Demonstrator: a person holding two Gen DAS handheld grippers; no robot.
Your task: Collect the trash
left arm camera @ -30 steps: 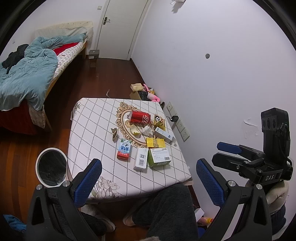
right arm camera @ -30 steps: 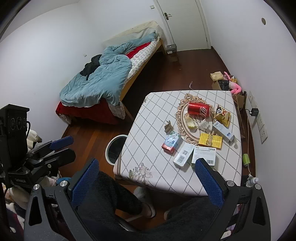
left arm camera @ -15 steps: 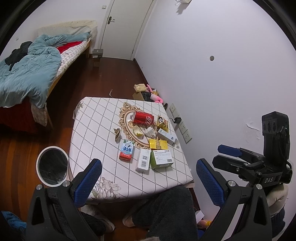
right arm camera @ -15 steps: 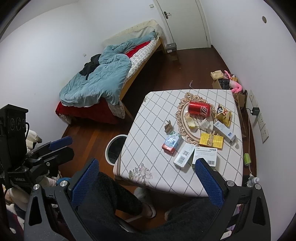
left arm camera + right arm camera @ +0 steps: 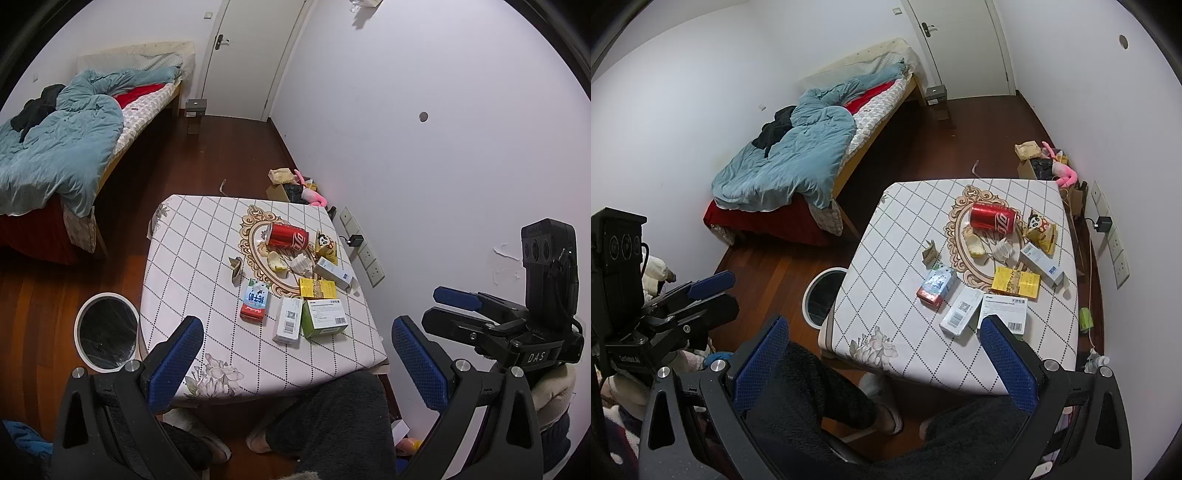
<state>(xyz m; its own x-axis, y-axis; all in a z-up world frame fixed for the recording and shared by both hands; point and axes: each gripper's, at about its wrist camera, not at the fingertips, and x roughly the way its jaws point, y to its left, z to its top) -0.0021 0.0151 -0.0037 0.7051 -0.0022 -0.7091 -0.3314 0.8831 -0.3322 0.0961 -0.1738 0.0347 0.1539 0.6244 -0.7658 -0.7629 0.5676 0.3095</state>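
While both tools, left tool (image 5: 291, 360) and right tool (image 5: 884, 356), gape empty, the table (image 5: 192, 258) edge lies below.

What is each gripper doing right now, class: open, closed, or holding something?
Left gripper: open, holding nothing, raised above the table.
Right gripper: open, holding nothing, also raised above the table.
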